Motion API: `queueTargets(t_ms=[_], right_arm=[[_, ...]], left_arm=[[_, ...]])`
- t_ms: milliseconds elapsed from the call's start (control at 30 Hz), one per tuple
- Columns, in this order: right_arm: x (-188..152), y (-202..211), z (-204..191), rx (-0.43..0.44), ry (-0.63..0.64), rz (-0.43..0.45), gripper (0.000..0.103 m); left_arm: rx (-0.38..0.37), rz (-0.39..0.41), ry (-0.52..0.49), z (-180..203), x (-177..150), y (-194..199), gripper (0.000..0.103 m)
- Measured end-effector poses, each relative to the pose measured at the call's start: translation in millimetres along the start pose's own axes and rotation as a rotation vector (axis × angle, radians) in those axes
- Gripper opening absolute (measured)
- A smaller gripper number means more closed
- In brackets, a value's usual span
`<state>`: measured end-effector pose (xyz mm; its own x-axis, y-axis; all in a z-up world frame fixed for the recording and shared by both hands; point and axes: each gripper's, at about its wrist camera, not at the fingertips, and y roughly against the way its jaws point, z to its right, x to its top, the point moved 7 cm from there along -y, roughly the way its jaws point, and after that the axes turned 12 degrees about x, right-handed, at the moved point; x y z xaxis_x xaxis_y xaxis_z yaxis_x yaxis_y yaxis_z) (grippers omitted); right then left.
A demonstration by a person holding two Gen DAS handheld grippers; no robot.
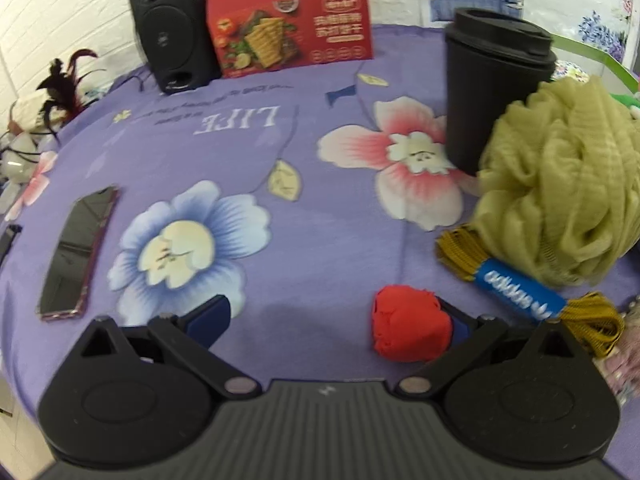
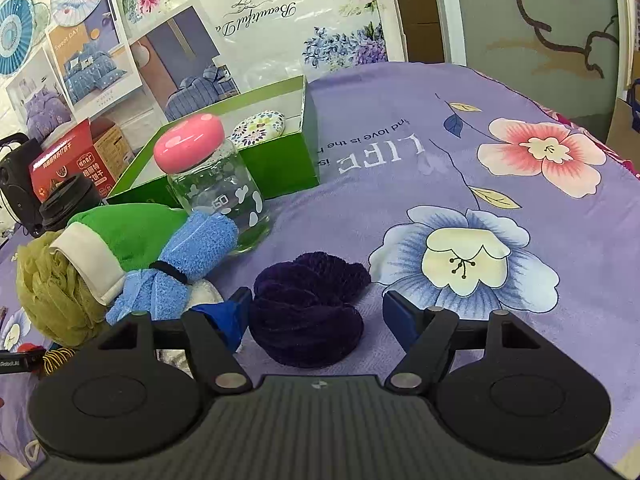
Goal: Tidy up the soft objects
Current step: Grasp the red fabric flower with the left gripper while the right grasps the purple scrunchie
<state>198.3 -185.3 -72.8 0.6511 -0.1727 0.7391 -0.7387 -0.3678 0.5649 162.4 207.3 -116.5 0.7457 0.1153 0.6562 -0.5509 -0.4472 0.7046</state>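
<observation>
Left claw (image 1: 336, 316) spread wide; red cloth ball (image 1: 410, 324) against its right finger.

A bedding display space, by the look of it: a purple floral bedspread (image 2: 460, 128) printed with "LIFE" covers the surface, while along its far edge stand packaged bedding sets (image 2: 256, 12) whose covers (one lettered "Beautiful") picture made-up beds. Paper fans (image 2: 16, 32) hang on the white brick wall (image 1: 48, 12) at the far left corner. Household oddments share the spread: a black speaker (image 1: 170, 28), a red cracker box (image 1: 292, 20) and a smartphone (image 1: 76, 252).
</observation>
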Motion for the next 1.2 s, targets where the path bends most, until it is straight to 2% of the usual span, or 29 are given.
queueTargets(t_ms=[167, 333, 433, 700, 900, 1067, 1200], right_arm=[[2, 0, 2, -0.001, -0.01, 0.011, 0.058], [-1, -1, -1, -0.006, 0.005, 0.0, 0.058], [-4, -6, -1, -0.014, 0.012, -0.008, 0.059], [2, -8, -5, -0.039, 0.048, 0.016, 0.059], [2, -24, -5, 0.037, -0.019, -0.019, 0.059], [-5, -43, -4, 0.011, 0.004, -0.074, 0.062], [-15, -40, -4, 0.025, 0.049, -0.037, 0.065]], left_arm=[[-0.081, 0.02, 0.008, 3, -6, 7, 0.101], [-0.114, 0.018, -0.004, 17, -10, 8, 0.098], [-0.145, 0.006, 0.026, 16, -11, 7, 0.094], [-0.14, 0.005, 0.03, 16, -12, 4, 0.095], [-0.134, -0.002, 0.03, 15, -11, 2, 0.097], [-0.131, 0.0, 0.029, 14, -12, 2, 0.098], [-0.123, 0.008, 0.022, 13, -14, 4, 0.098]])
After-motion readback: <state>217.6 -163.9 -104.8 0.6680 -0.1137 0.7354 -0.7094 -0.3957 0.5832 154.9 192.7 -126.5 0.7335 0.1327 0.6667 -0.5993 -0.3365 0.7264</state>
